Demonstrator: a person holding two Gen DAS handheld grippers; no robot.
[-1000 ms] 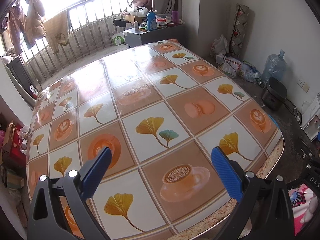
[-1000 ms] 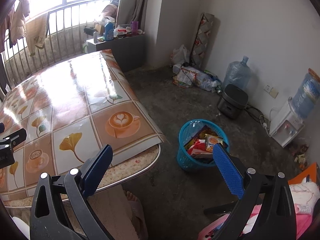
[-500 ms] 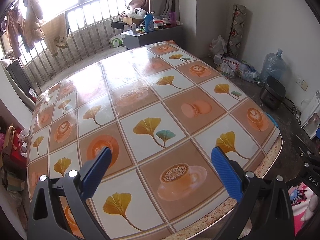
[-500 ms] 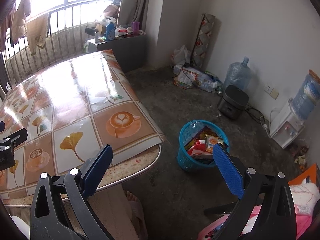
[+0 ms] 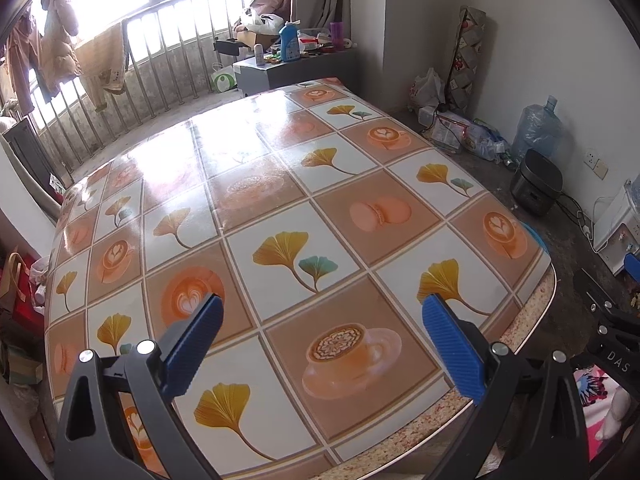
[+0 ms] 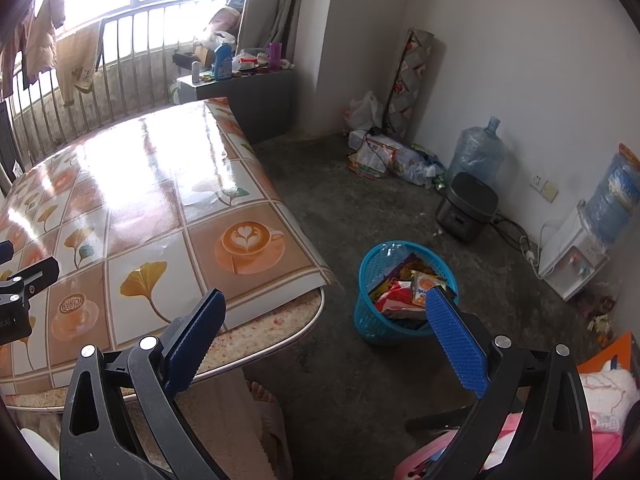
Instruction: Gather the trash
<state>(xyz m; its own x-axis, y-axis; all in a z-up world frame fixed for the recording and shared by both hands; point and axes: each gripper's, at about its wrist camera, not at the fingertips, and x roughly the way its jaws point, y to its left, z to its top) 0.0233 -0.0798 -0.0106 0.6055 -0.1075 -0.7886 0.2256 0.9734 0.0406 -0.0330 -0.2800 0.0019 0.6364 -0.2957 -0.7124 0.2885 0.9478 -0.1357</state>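
Observation:
A blue plastic basket (image 6: 366,280) stands on the concrete floor right of the table, filled with snack wrappers (image 6: 404,292) and a clear bottle (image 6: 390,249). My right gripper (image 6: 326,336) hovers open above the table's near right corner, nothing between its blue pads. My left gripper (image 5: 322,338) hangs open over the near edge of the table (image 5: 280,184), which wears a glossy cloth printed with coffee cups and ginkgo leaves. No trash shows on the tabletop. A sliver of the basket rim (image 5: 534,234) peeks past the table's right edge.
A black cooker (image 6: 466,206), water jugs (image 6: 480,152) and a pile of bags (image 6: 394,156) line the right wall. A white dispenser (image 6: 572,256) stands further right. A grey cabinet (image 6: 244,88) with bottles stands beyond the table by the railing. Pink fabric (image 6: 600,420) lies at lower right.
The left wrist view has shifted slightly, with the table sitting a little lower and nearer in frame. The right view is almost the same. Both grippers stay open.

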